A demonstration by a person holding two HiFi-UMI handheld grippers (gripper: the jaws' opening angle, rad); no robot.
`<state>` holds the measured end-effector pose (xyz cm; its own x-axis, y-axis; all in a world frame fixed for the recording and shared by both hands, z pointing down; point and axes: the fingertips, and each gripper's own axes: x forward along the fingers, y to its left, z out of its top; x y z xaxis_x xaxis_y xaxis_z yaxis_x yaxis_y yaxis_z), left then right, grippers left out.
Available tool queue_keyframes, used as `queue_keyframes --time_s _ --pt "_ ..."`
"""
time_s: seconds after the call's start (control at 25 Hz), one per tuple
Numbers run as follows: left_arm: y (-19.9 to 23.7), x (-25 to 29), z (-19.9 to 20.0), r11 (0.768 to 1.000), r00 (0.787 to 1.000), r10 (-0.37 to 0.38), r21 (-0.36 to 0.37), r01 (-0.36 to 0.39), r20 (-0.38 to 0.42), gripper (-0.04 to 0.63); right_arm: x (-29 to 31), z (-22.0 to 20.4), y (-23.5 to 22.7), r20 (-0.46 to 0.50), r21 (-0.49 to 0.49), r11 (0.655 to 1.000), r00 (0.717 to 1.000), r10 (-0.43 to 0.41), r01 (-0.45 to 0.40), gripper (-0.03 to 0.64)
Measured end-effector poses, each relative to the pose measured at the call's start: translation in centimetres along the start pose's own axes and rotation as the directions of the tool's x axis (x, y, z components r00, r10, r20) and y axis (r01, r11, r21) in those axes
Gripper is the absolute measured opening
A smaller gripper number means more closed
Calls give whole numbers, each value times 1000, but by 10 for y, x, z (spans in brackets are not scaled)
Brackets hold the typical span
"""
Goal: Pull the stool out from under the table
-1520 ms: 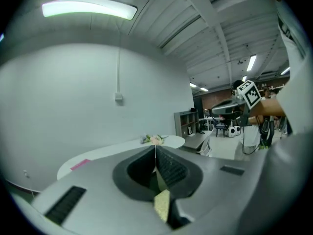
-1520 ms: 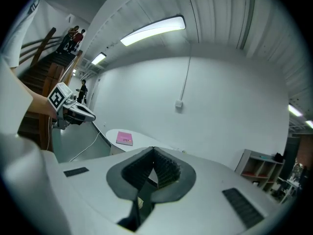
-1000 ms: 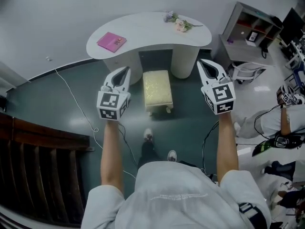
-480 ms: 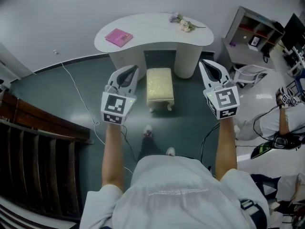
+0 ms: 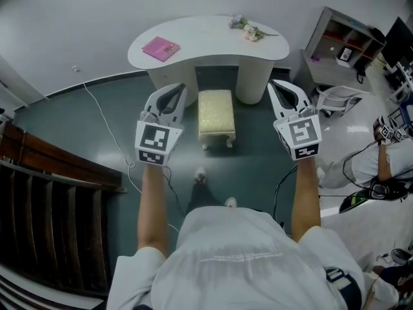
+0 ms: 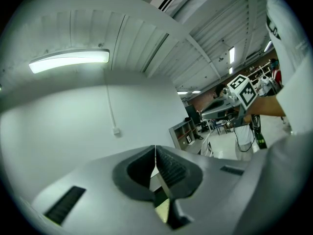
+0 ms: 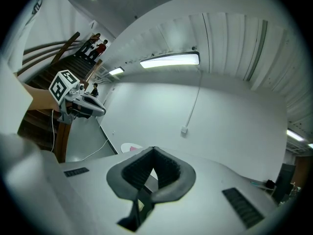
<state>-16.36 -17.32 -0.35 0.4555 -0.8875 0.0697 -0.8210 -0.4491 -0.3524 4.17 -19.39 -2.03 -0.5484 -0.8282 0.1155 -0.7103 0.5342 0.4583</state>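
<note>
Both the left claw [image 5: 176,88] and the right claw [image 5: 275,83] are pressed together, empty, either side of the stool [image 5: 215,112]; the shelf unit [image 5: 330,30] holds small objects [image 5: 342,53].

Stool [image 5: 215,112] pale yellow, perhaps speckled; table [image 5: 206,41] white; book [image 5: 161,48] pink.

Stool [image 5: 216,115] before table [image 5: 206,44], between left gripper [image 5: 181,87] and right gripper [image 5: 271,83]; on table, book [image 5: 161,48] left, flowers [image 5: 248,31] right.
</note>
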Motion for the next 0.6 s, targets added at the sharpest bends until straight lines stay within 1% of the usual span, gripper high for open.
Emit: queue_keyframes --time_s 0.28,0.6 --pt "-2 3 -3 1000 1000 -14 -6 14 6 20 6 -7 3 -16 0 1000 1000 7 -7 14" --pt "-5 8 -7 1000 1000 -14 -13 14 -8 20 10 -10 0 -17 -6 1000 1000 11 -11 14"
